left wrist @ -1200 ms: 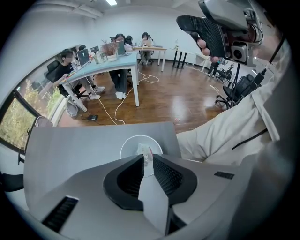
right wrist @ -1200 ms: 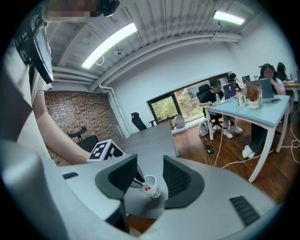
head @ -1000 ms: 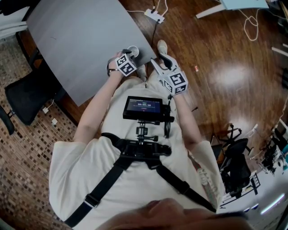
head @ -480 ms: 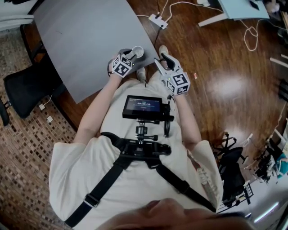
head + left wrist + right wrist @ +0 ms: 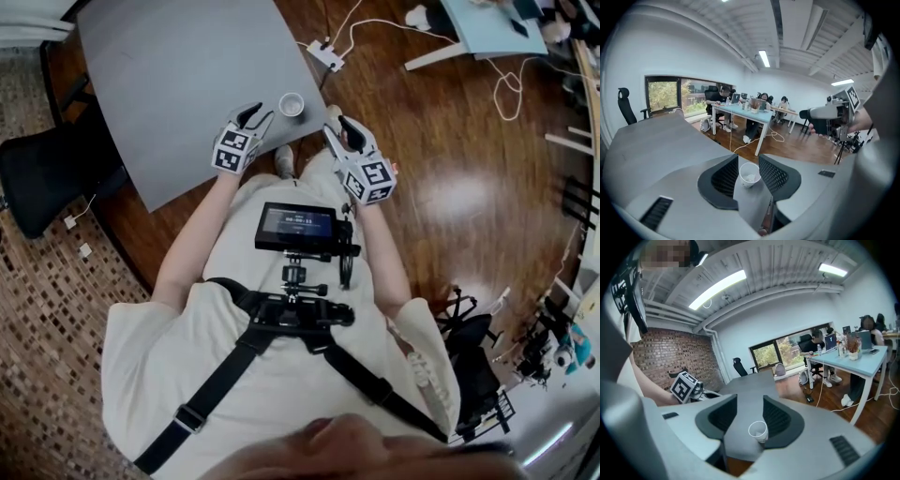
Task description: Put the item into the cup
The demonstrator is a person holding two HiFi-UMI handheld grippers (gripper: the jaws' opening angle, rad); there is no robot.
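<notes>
By the desk's [image 5: 187, 75] corner the cup [image 5: 292, 104] holds the item [image 5: 750, 177], the left hand-held gripper [image 5: 255, 116] opening empty and withdrawn: task seemingly done.

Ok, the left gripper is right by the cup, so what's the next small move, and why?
Probably draw the left gripper back toward you, clear of the cup. Its jaws are opening with nothing gripped, the cup stands upright on the table just ahead, and something white lies inside it, so the drop looks done.
</notes>
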